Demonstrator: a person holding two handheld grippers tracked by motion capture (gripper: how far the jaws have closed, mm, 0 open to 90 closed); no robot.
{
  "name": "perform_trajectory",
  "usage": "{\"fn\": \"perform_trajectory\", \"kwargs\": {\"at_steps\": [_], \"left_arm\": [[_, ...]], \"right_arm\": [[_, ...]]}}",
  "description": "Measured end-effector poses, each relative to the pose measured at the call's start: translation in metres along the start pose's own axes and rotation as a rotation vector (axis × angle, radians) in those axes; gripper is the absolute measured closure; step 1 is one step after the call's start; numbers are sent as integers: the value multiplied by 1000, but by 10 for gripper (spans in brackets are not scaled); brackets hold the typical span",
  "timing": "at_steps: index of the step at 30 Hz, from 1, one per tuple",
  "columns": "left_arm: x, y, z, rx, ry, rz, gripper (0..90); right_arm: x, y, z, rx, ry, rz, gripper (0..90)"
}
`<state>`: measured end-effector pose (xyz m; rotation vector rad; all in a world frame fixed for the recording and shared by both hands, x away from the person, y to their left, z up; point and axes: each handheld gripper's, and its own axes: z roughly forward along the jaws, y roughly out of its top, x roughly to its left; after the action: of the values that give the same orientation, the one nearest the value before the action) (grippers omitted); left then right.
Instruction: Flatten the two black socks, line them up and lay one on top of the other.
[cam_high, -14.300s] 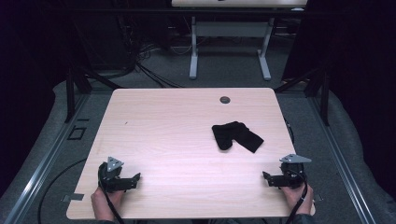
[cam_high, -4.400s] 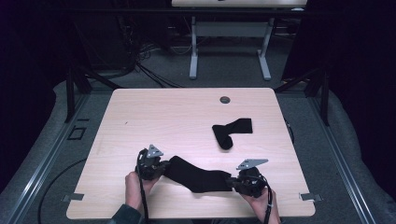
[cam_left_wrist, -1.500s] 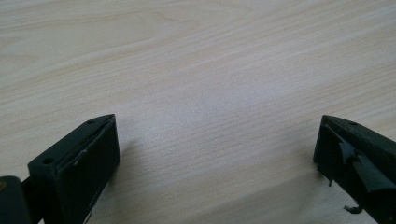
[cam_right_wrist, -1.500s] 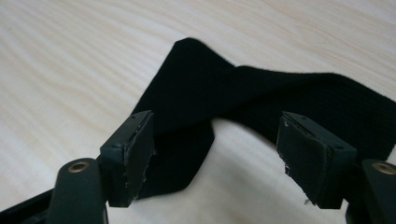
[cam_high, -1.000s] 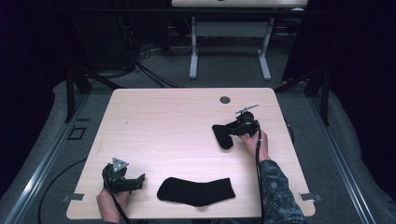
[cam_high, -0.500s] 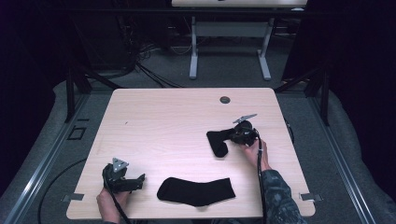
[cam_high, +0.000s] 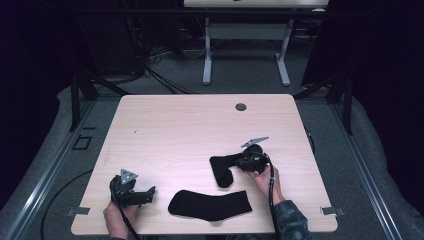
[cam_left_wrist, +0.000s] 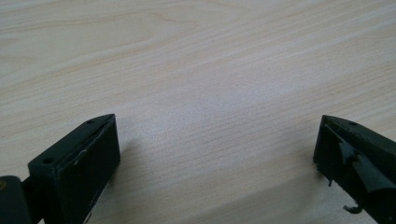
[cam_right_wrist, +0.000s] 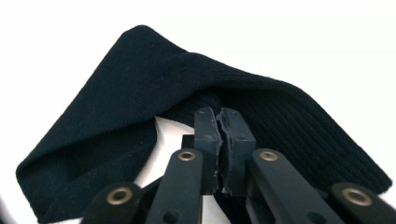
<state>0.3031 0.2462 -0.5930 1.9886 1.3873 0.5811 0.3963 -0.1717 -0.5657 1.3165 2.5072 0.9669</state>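
While the right gripper (cam_high: 242, 161) pinches it, the sock (cam_high: 222, 167) bends toe-down.

Folded sock (cam_high: 223, 167) on table (cam_high: 175, 130), behind flat sock (cam_high: 210, 205).

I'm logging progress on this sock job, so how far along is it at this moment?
One sock already lies flat near the table's front edge. The second sock is in hand: the right gripper is shut on its edge, the fabric bunched and folded. The left gripper rests open, holding nothing. Likely left: flattening the second sock and pairing it with the first.
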Motion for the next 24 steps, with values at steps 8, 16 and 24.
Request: {"fn": "perform_trajectory", "kwargs": {"at_steps": [8,16,24], "left_arm": [[-17,23,-21,-58,-47,41,5],[-88,67,-24,-34,-258,176,51],[-159,93,17,106,-376,288,153]], "right_arm": [[6,-5,-40,-85,-12,-27,542],[-12,-24,-44,-63,-64,32,500],[-15,-35,-37,-73,-80,75,485]]}}
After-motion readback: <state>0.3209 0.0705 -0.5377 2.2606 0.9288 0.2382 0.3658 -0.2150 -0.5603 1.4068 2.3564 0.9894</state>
